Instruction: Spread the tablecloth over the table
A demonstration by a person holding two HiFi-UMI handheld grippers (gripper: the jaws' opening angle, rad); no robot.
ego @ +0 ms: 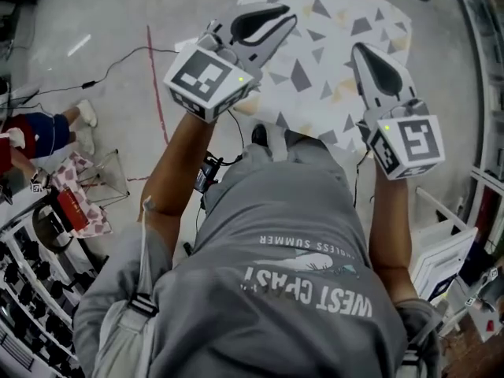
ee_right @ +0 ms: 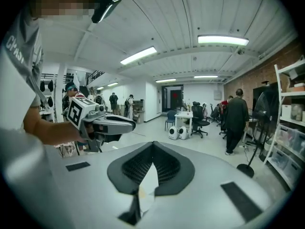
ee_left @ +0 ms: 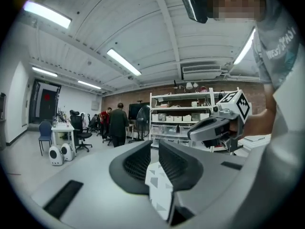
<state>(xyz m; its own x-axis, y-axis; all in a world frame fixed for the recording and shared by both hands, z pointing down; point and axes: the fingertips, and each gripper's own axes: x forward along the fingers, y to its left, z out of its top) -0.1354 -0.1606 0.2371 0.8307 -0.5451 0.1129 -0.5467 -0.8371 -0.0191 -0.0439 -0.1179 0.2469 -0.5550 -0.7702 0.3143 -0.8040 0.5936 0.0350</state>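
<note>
A pale grey floor (ego: 94,69) is filling most of the head view, with a thin red line (ego: 157,93) running across it. A person in a grey T-shirt (ego: 299,290) is standing over it with both forearms raised.

The tablecloth (ego: 315,77), white with grey and tan triangles, is hanging in front of the person. It is being held up by its near edge, and the floor is showing around it.

The left tongs (ego: 279,18) are gripping that edge on one side and the right tongs (ego: 364,53) on the other, well apart. In the left gripper view the tongs are pressed together on the tablecloth, and a strip of the patterned fabric is sticking out between the ribbed pads. In the right gripper view the tongs are likewise pinching a fold of the tablecloth. Both are pointing roughly level into the room.

Farther off, white shelves (ee_left: 190,111) are standing against a brick wall, and a person in dark clothes (ee_left: 118,125) is standing near some office chairs (ee_left: 81,135).
</note>
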